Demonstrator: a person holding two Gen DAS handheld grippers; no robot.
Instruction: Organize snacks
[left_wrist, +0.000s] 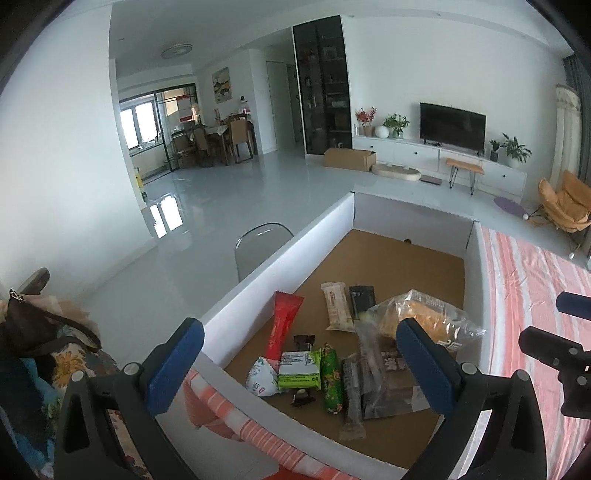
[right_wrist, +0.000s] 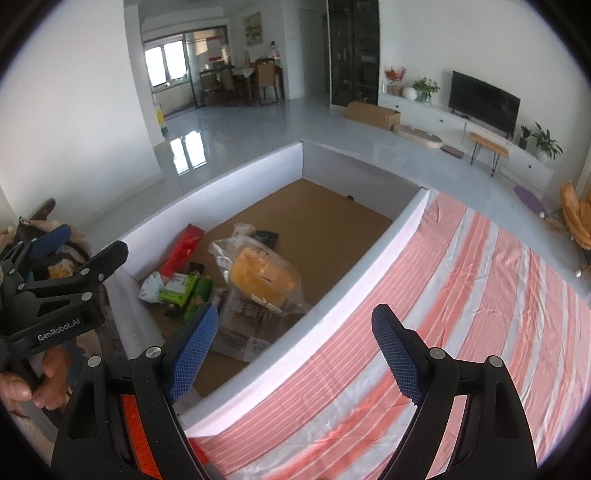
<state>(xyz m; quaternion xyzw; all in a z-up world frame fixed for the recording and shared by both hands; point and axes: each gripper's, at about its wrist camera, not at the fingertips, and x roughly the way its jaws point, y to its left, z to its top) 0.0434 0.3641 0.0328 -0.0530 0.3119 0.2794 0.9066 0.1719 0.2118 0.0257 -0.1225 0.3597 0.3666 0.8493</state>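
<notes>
Left wrist view: white box (left_wrist: 280, 243) holds mixed snack packets (left_wrist: 347, 350)

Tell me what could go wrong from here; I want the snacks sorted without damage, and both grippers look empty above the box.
1. The snacks lie heaped and overlapping, so the open left gripper might pinch the green bar together with its neighbours.
2. The clear bag of yellow bread is soft; a hard squeeze could crush it.
3. The right gripper hangs over the box wall and could knock it.

Living room beyond the tongs

A television (left_wrist: 452, 126), potted plants (left_wrist: 396, 124) and a cardboard carton (left_wrist: 349, 158) stand far ahead; striped cloth (right_wrist: 443, 314) lies right below.
</notes>
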